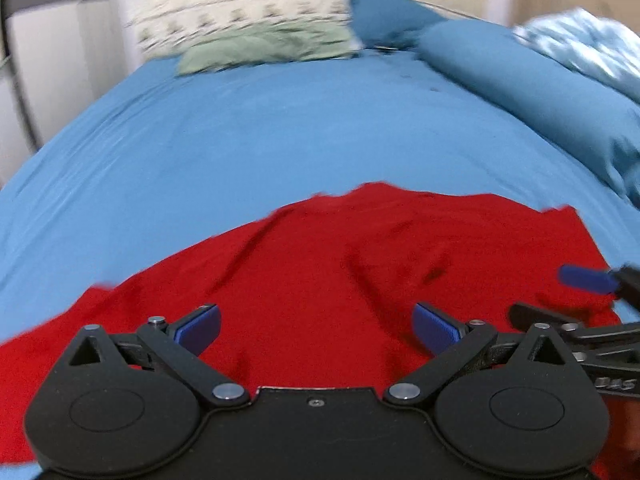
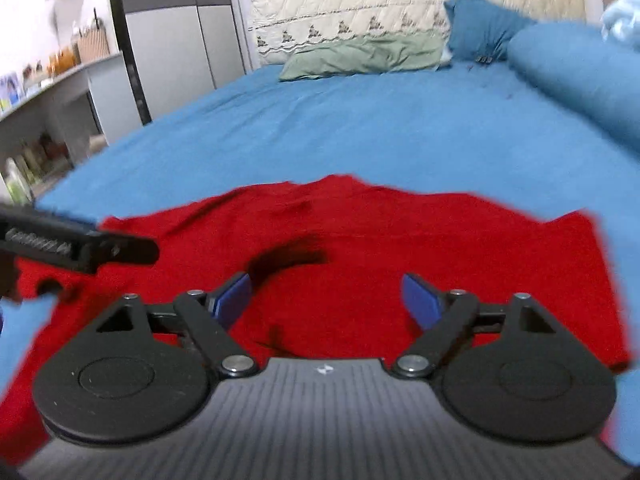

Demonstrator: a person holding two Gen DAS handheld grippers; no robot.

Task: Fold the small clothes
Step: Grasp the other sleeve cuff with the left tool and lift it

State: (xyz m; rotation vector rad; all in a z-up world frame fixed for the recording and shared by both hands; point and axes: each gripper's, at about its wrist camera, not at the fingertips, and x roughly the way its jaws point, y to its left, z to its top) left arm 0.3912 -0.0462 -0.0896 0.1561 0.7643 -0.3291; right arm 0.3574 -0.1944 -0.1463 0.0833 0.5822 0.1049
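The left gripper (image 1: 318,326) is held low with its two blue-padded fingers (image 1: 200,326) spread wide apart, nothing being gripped between them. The right gripper (image 2: 328,298) is held just beside it, level with it, its fingers (image 2: 234,295) likewise spread wide and empty. Both are pointed forward.

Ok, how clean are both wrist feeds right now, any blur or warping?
Left wrist view: motion smear on the headboard and pillows, the red garment has soft edges, and the bed bows from the fisheye. Right wrist view: sharper far off, but the garment's edges and a dark streak by the right gripper are smeared.
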